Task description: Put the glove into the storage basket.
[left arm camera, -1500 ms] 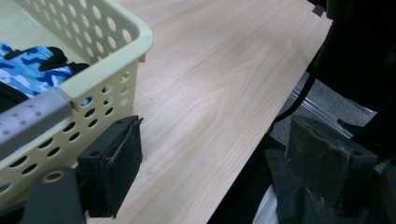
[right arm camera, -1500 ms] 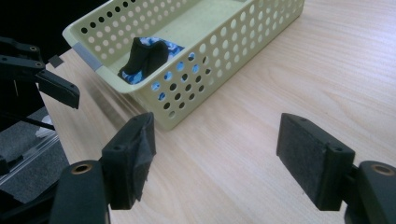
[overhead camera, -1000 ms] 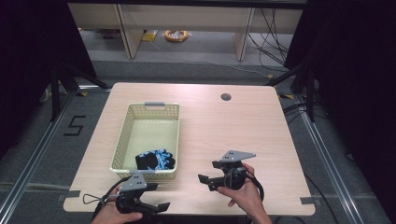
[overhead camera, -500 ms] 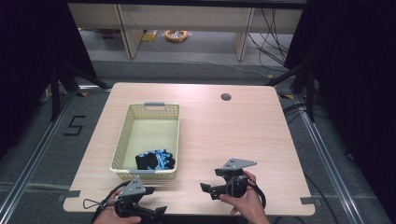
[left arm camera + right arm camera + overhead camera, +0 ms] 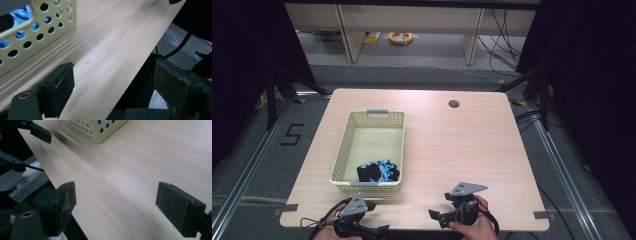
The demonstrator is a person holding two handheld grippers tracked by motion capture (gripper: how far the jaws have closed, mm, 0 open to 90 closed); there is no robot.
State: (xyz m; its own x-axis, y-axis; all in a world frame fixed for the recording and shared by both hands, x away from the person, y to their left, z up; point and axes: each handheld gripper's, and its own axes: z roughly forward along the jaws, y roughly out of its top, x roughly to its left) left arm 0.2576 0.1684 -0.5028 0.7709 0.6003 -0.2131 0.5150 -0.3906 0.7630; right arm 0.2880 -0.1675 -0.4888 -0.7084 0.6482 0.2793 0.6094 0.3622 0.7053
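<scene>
Both sets of my fingers sit at the near edge of the counter [image 5: 452,150], and both are spread wide with nothing between them. My right gripper [image 5: 443,218] has just been opening its fingers [image 5: 178,207], and only bare wood lies between the pads. My left gripper [image 5: 374,232] hangs partly past the counter's edge, one finger [image 5: 61,87] over the wood and the other over the dark drop beyond it.

Just ahead of my left fingers stands the pale yellow basket [image 5: 343,150], its perforated wall [image 5: 37,30] close enough that blue pattern shows through the holes. Inside, at the end nearest me, lies the black and blue glove [image 5: 378,172], bunched up on the basket floor. From my right fingers it is ahead and off to the left, past the basket's corner [image 5: 100,132].

I judge it light, soft and floppy: it will sag and fold, not slip or break. I would come down over the rim and pinch a raised fold of the bunched cloth.
</scene>
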